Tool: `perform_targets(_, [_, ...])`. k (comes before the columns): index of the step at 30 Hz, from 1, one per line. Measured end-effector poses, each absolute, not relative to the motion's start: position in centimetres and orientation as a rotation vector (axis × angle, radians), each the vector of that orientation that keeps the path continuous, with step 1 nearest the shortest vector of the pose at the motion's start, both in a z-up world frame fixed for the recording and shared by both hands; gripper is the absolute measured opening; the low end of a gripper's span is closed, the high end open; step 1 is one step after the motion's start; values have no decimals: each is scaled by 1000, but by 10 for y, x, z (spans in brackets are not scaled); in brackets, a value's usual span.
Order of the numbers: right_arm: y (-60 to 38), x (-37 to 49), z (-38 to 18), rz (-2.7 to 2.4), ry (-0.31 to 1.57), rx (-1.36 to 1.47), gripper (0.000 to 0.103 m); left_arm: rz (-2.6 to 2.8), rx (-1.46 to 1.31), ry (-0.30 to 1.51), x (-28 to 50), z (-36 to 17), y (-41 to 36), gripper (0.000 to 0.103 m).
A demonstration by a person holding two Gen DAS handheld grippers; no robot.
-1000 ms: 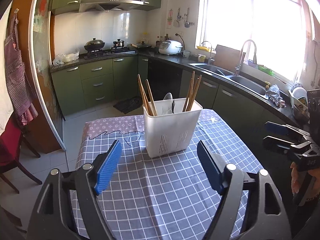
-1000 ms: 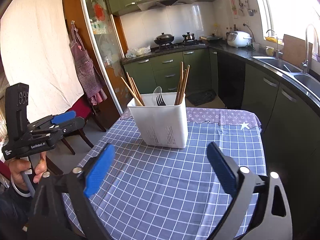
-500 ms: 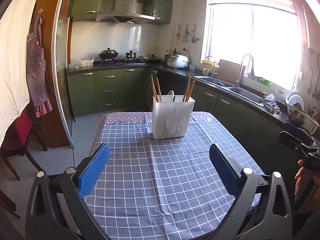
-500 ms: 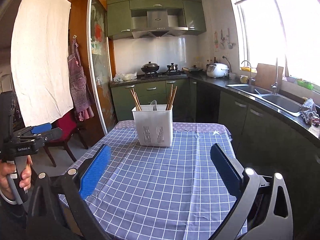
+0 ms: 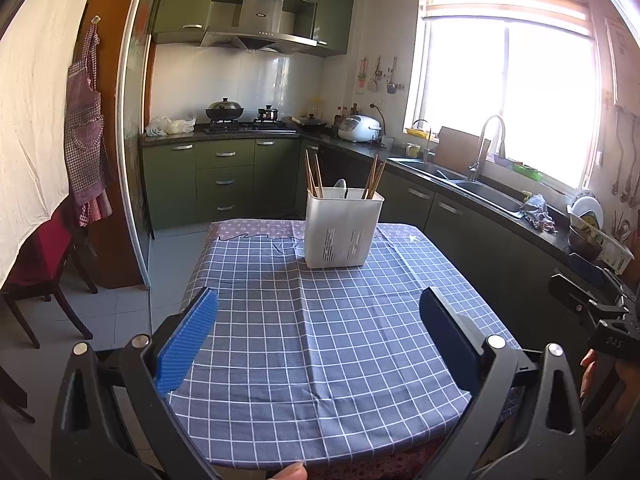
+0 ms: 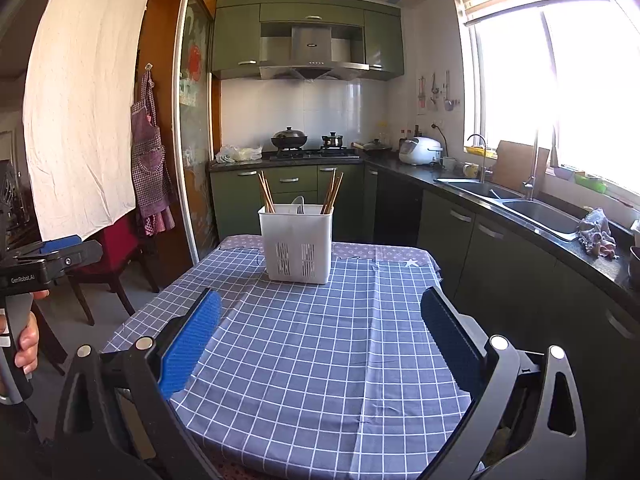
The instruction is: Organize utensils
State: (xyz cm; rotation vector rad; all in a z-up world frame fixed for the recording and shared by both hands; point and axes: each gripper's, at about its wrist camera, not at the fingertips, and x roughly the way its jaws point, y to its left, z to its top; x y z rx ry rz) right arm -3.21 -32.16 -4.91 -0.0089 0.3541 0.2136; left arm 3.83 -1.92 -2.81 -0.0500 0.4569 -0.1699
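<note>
Utensils sit in the white slotted caddy (image 5: 343,232) at the far end of the checked tablecloth (image 5: 320,340): chopsticks (image 5: 313,174) in the left compartment, more chopsticks (image 5: 374,178) in the right, a spoon (image 5: 340,187) and what looks like a fork between. My left gripper (image 5: 318,334) and right gripper (image 6: 320,338) both hang spread apart, empty, well short of the caddy. Sorting looks done to me; nothing loose on the cloth. If anything remains, next move needs a reach forward.
</note>
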Motion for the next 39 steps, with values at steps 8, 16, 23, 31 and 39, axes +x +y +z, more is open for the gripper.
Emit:
perform_targets(8, [-316,-36,-49,224,359,-20,98,-173,-48,456,27,-31,-22,96])
perform_targets(16, [-312,-37,-48,235,358,-20,98,-175,-54,455,23,-31,-23,96])
perform_targets(23, [-309,-33,-50,247,370,-21,98,-178,-45,455,20,-30,-25,96])
perform_targets(31, [-308,-31,-51,253,371,-21,98,-176,-39,458,18,-30,-26,96])
perform_targets(39, [-306,-25,-56,260,380,-18,98,-179,-43,464,18,-31,-26,96])
